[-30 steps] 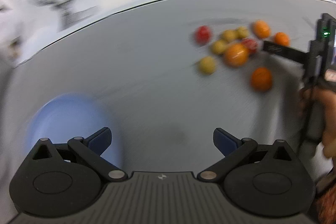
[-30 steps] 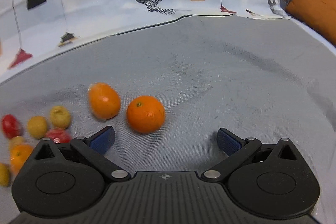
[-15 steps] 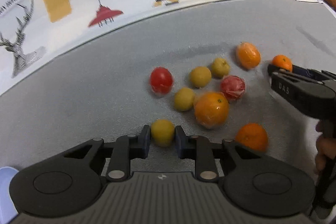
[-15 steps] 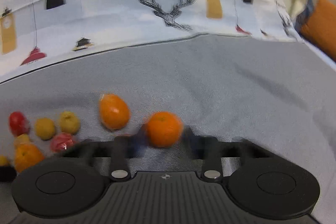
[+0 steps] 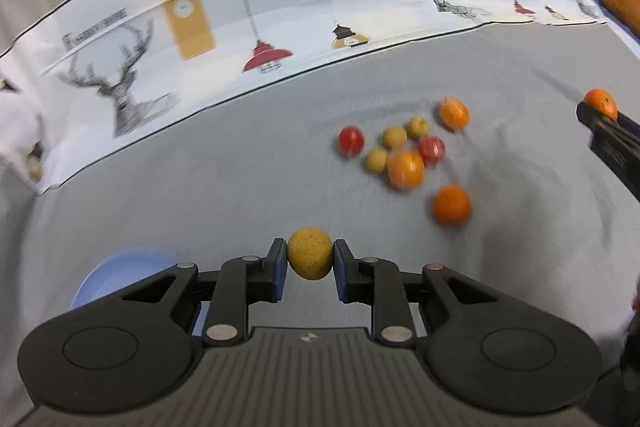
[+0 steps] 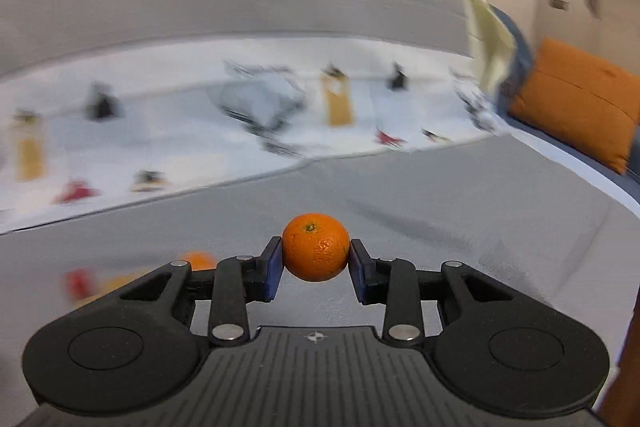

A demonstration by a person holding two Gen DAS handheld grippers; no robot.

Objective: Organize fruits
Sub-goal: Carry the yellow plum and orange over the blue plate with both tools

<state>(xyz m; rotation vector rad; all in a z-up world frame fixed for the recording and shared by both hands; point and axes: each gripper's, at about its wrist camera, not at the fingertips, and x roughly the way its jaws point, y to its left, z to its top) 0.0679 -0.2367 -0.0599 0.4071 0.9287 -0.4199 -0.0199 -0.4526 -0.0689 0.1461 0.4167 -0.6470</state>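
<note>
We are holding a fruit in each hand. The left gripper (image 5: 310, 261) is clamping a speckled yellow fruit (image 5: 309, 253) between its blue pads, jaws narrow and pressing on both sides. The right gripper (image 6: 315, 261) is pinching an orange (image 6: 315, 252) the same way, a little wider because the orange is bigger.

The relation we are judging the coming move by is where the blue bowl (image 5: 120, 273) lies from the left gripper: it is sitting low and to the left of the fingers, near the left edge of the grey cloth (image 5: 240, 167), partly hidden behind the gripper body. So the yellow fruit is lying just right of and beyond the bowl's rim, and we are probably needing a short swing leftward to bring it over. The left hand is the nearer one to that bowl. The fruit is nearly round, so its axis is mattering little.

The remaining pile of fruits (image 5: 404, 157) is lying toward the right of the cloth's middle, well apart from the bowl. In the right wrist view no container is showing for the orange; we cannot tell where it is going.
</note>
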